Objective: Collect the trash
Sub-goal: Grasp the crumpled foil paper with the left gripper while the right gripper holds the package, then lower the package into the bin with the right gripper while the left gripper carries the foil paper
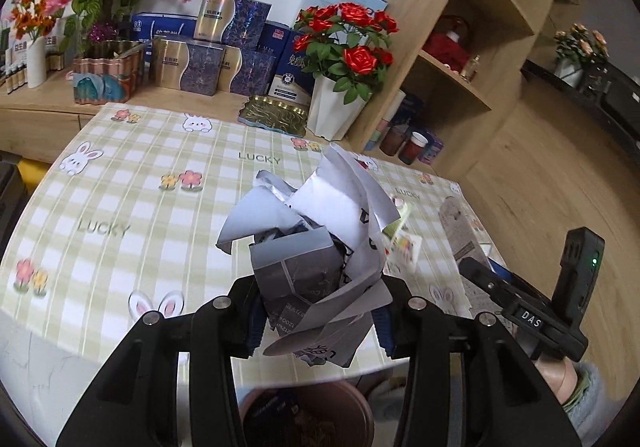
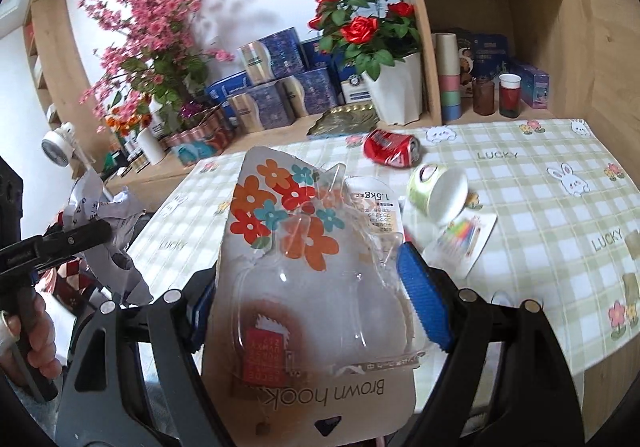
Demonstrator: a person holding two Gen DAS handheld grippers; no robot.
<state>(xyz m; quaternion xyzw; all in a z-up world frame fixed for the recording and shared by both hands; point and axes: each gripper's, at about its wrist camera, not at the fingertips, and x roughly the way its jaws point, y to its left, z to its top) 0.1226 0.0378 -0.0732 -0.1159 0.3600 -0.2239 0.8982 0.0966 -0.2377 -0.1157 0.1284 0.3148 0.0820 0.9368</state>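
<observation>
Checked tablecloth (image 2: pixel 520 183) being seen ahead of both fingers. Hook blister pack (image 2: pixel 316 287) being clamped across its width between right gripper (image 2: pixel 312 299) fingers, flowered card end jutting beyond tips. Crumpled paper wad (image 1: pixel 320 247) being pinched between left gripper (image 1: pixel 316 311) fingers, bulk spilling past tips, brown bin (image 1: pixel 308 415) directly beneath.

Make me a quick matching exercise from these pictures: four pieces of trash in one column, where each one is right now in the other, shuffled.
Things:
1. crumpled paper
2. hook package
3. red can
4. green paper cup

Places:
A. tipped over beside a small card
B. in the right gripper
C. lying dented near the white flowerpot
D. in the left gripper

Pairs: 1-D, 2-B, 3-C, 4-A
</observation>
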